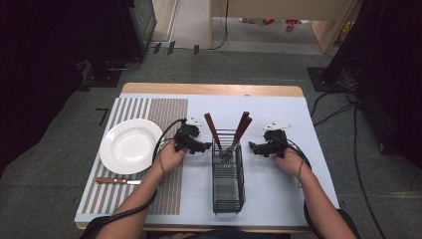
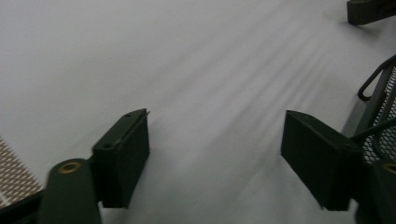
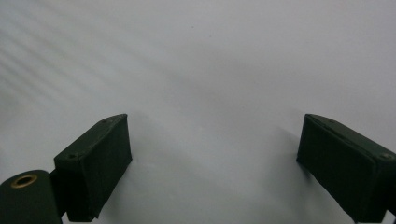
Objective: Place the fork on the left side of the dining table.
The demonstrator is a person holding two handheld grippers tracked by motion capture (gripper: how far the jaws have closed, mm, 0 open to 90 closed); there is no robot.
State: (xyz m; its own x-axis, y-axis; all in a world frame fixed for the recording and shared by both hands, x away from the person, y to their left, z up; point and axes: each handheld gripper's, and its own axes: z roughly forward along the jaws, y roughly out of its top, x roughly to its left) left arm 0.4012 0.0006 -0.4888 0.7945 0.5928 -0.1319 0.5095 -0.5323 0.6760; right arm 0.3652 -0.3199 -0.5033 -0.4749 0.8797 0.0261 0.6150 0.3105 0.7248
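Black wire mesh forms the caddy (image 1: pixel 228 174) that stands at the middle of the pale sheet covering the table (image 1: pixel 288 104), and we take it as the object of the work, since both tools flank it. From the high view we note three wooden-handled utensils (image 1: pixel 243 128) leaning out of its far compartment, handles up, which leaves them free to be pinched from above; their metal ends gather low inside the wire. To our left a white plate (image 1: pixel 130 145) rests on a striped placemat (image 1: pixel 169 107), with a knife (image 1: pixel 117 180) lying just beside the plate's near rim, blade pointing right. We judge this a place setting partly laid, the caddy being the supply. Our left gripper (image 1: pixel 205 147) sits close against the caddy's left wall, and our right gripper (image 1: pixel 253 147) sits near its right wall; both point inward, which suits a reach for the handles.

From the left gripper view, we find the jaws spread wide with nothing but bare sheet between them. The caddy's mesh wall (image 2: pixel 385 121) stands just behind the right-hand jaw, so the tool is beside the caddy, not in it. The other tool's tip (image 2: pixel 371 10) appears at the top corner.

From the right gripper view, we find its jaws likewise spread wide over plain sheet, pinching nothing. We judge no pickup has begun.
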